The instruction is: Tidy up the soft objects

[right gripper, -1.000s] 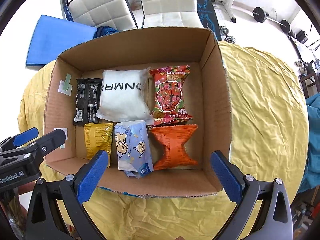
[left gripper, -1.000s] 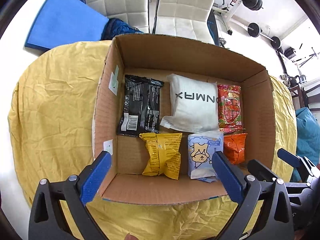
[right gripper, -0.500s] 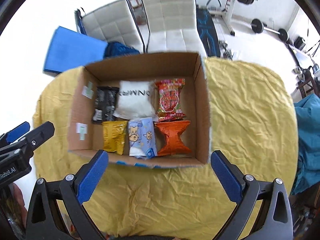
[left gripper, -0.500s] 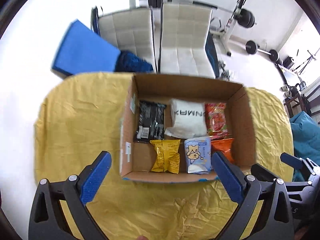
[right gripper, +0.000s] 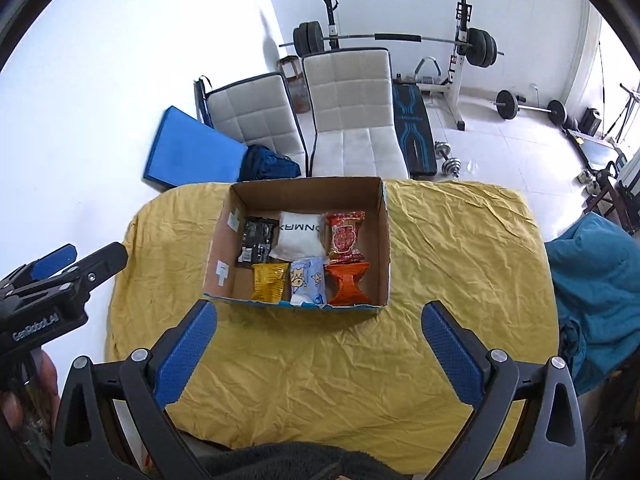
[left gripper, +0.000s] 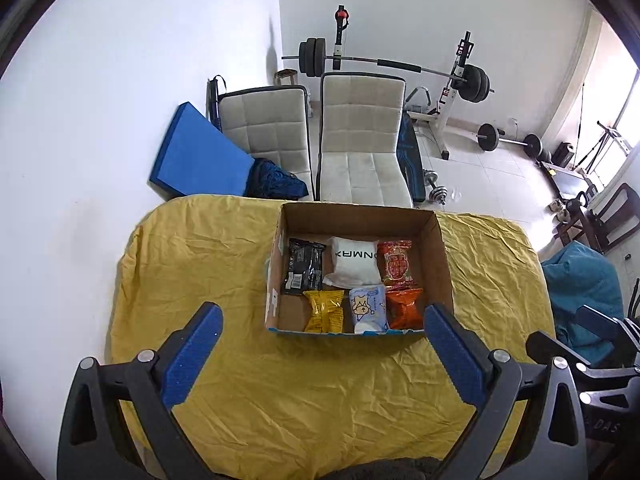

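We are holding our left gripper [left gripper: 320, 340] and right gripper [right gripper: 318, 334] spread wide and empty, hanging above the near part of the yellow cloth [left gripper: 320, 392]. The soft packets [left gripper: 352, 276] are lying in two tidy rows inside the cardboard box [left gripper: 442, 264] farther on; judging the sorting done, we are best keeping clear of its near wall. Beyond, two white chairs [left gripper: 360, 136] and a barbell rack [left gripper: 456, 76] are standing by the far wall.

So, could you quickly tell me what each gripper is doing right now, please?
Left gripper: open, holding nothing, above the yellow cloth.
Right gripper: open, holding nothing, short of the cardboard box.
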Demonstrator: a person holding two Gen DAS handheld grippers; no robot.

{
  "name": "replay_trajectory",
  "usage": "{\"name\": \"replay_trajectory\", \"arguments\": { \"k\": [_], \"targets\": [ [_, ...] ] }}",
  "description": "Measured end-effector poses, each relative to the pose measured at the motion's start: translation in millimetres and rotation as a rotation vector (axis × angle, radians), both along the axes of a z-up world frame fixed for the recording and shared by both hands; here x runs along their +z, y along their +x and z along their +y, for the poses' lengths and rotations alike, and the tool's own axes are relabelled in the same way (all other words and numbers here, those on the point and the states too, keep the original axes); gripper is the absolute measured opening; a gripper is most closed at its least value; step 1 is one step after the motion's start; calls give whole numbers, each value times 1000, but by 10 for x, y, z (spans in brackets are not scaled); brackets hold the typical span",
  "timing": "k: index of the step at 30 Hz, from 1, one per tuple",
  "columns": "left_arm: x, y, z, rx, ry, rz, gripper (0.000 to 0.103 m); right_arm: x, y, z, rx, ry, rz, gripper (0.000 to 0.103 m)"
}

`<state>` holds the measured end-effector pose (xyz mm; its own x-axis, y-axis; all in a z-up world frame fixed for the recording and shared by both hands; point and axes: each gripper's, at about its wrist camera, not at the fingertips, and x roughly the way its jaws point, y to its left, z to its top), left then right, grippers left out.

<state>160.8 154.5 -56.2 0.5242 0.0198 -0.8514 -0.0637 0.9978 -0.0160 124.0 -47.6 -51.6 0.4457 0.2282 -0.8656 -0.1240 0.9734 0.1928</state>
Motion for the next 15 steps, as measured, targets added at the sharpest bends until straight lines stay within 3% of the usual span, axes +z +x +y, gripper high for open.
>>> {"name": "replay_trajectory", "arguments": {
  "k": [6, 15],
  "targets": [
    [153, -217, 24, 31, -10, -10, 103, 275, -279, 28, 26, -20, -37, 103],
    [180, -408, -61, 15, -30, 20, 103, 280, -357, -33, 8, -37, -18, 103]
  ]
}}
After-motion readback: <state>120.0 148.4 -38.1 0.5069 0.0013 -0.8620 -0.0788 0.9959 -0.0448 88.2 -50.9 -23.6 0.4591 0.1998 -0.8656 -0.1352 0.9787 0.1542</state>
